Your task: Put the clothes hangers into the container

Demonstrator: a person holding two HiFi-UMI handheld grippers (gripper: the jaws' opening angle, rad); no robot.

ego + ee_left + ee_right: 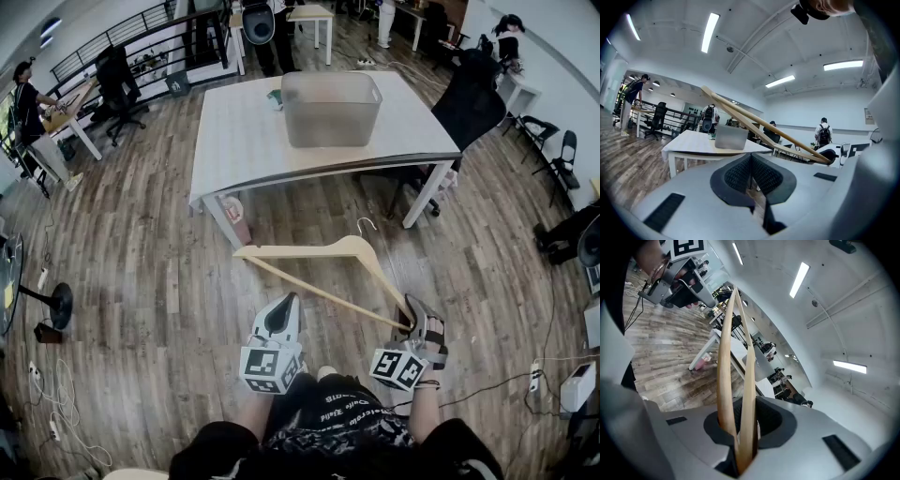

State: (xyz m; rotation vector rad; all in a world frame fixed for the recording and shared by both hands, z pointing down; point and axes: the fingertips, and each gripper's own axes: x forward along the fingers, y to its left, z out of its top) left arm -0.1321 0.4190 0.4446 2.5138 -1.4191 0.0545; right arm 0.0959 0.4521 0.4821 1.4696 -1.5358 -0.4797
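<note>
The right gripper [410, 325] fingers clamp the hanger [319, 251], left gripper [287, 305] fingers together, well apart from the container [330, 112] on the table [234, 141].

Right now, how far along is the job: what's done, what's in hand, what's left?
Done: nothing visible; the translucent container on the white table looks empty. In hand: one wooden hanger, gripped at one end by the jaws of the right gripper, over the floor, short of the table. The left gripper is shut and empty. Left: carry the hanger over and drop it in.
</note>
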